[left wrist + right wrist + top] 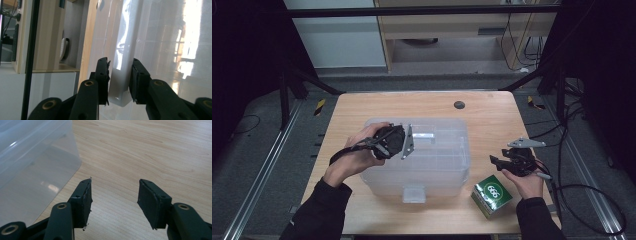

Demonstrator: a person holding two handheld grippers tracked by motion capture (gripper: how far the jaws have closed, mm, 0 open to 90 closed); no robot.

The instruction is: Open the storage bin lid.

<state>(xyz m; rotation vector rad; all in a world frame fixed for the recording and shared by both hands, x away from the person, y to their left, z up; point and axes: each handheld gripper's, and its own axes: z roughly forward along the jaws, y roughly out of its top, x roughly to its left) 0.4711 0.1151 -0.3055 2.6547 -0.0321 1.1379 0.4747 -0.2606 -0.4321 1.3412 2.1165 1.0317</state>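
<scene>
Left gripper [119, 80] is right on the box latch [121, 82], one black jaw either side of that white tab, pads close up against it on both faces; whether they truly press I cannot tell, the gap looks all but gone. In the high view the same left gripper [408, 141] sits over the lid [439, 150] of the clear box [382, 182], near its far left corner, grey plate tipped up, left hand [357, 152] wrapped round the body and the cable trailing off towards the table's left edge. The box takes the middle of the table [492, 110], lid on, with a second latch [414, 194] at its near side, facing the person.

Over to the right gripper [114, 195]: jaws stand apart, nothing between them, just bare wood grain below. The box's rounded corner sits off to the upper left of that view, clear of the pads. From above, the right gripper [498, 161] hovers beside the box's right end, apart from it, held in the right hand [527, 180], jaws pointing towards the box.

A green carton [492, 196] rests on the table just beside that right hand, near the front right corner. A small dark disc [459, 104] lies at the table's far edge
</scene>
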